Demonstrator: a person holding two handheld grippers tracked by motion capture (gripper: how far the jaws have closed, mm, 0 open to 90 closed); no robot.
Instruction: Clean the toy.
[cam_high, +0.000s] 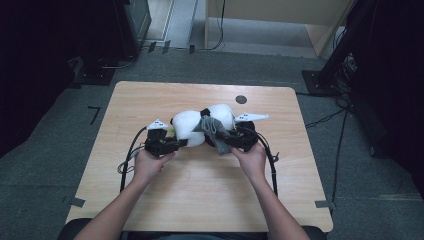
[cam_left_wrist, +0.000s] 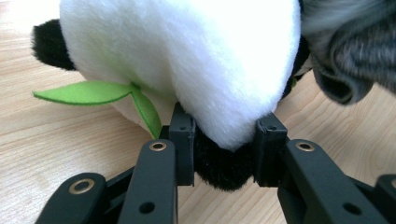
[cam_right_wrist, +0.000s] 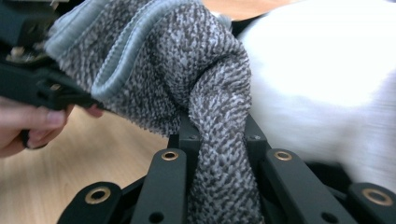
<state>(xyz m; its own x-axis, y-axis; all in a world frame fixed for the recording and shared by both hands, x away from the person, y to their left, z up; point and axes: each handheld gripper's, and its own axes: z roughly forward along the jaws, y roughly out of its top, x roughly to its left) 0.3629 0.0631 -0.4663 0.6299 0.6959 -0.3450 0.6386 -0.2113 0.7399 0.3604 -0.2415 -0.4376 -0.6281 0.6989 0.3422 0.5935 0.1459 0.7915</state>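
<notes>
Here we read the high view from left to right. The left gripper (cam_high: 172, 144) sits at about eight o'clock of the plush panda (cam_high: 192, 125) and is clamped on a black-and-white limb of it; in the left gripper view the fingers (cam_left_wrist: 182, 140) dent the soft pile on either side, and a green felt leaf (cam_left_wrist: 88, 92) juts toward nine o'clock. The panda lies near the middle of the tabletop (cam_high: 200, 200), its long axis running roughly from eight to two o'clock, head end to the right. Draped over its middle is a grey knitted sock (cam_high: 214, 131), whose free end trails toward five o'clock into the right gripper (cam_high: 225, 145). In the right gripper view the jaws are closed on the sock's twisted waist (cam_right_wrist: 219, 168), with the ribbed cuff (cam_right_wrist: 107, 60) bunched above at eleven o'clock. We judge that the coming move turns on this relation: the sock must travel along the panda's limb, and the right gripper is the nearer one to it. The plush is smooth and yielding, the sock coarse, marled and stretchy, the tabletop pale wood grain.
</notes>
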